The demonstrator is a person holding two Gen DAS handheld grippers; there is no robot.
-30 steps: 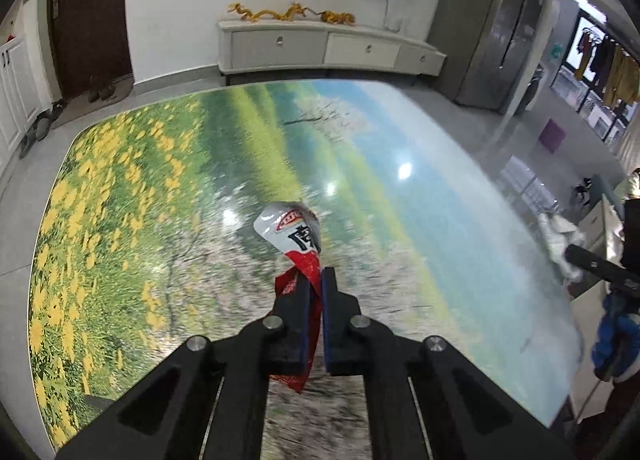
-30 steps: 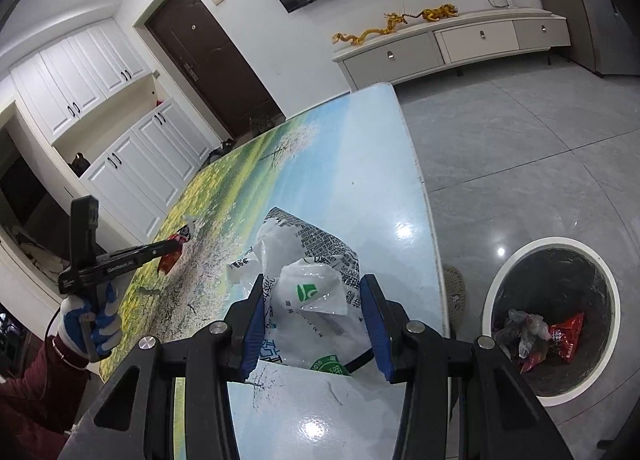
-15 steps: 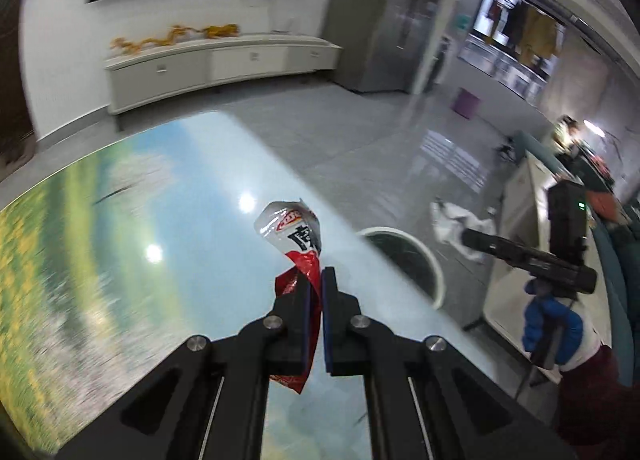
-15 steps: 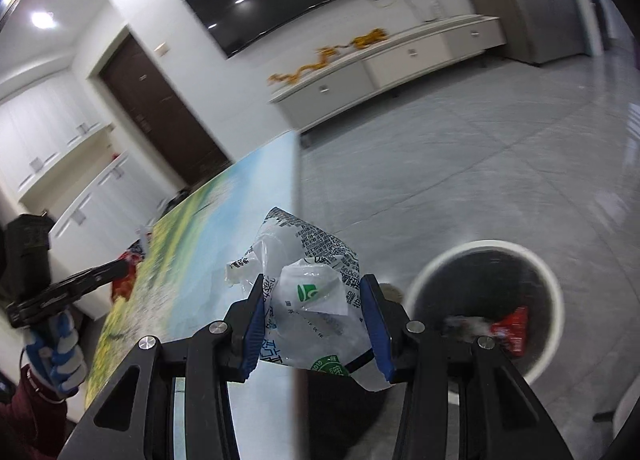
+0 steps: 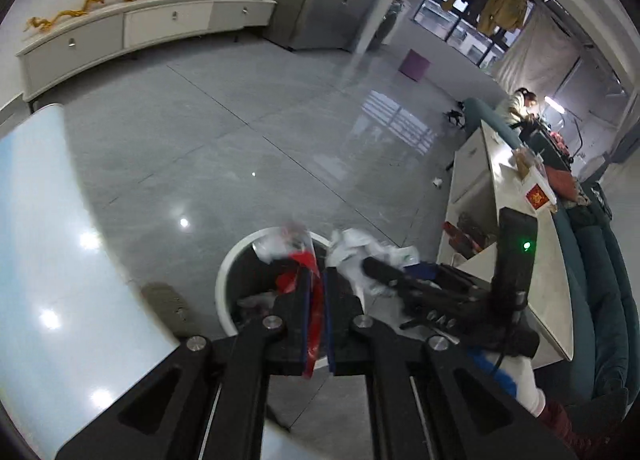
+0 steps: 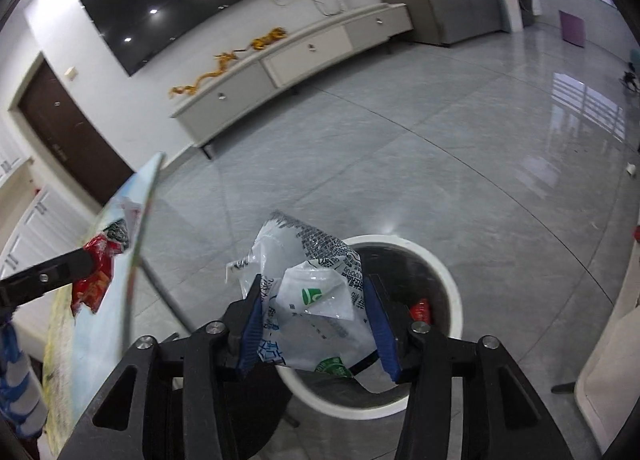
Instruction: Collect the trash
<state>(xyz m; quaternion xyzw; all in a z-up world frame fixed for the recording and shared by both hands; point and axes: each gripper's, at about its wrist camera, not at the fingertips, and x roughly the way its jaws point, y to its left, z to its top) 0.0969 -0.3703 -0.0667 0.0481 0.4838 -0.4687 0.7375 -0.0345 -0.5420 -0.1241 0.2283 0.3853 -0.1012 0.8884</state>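
Note:
My left gripper is shut on a red and white snack wrapper and holds it over the white-rimmed bin on the floor. My right gripper is shut on a crumpled white plastic bag with green and black print, just above the same bin. The right gripper and its bag show in the left wrist view, right of the left fingers. The left gripper with the red wrapper shows at the left of the right wrist view. The bin holds several pieces of trash, one red.
The glossy printed table lies left of the bin, its edge close to both grippers. A white TV cabinet stands along the far wall. A white counter and a teal sofa stand at the right.
Both grippers have swung off the table toward the bin, each keeping hold of its trash. The bin now sits directly under them.

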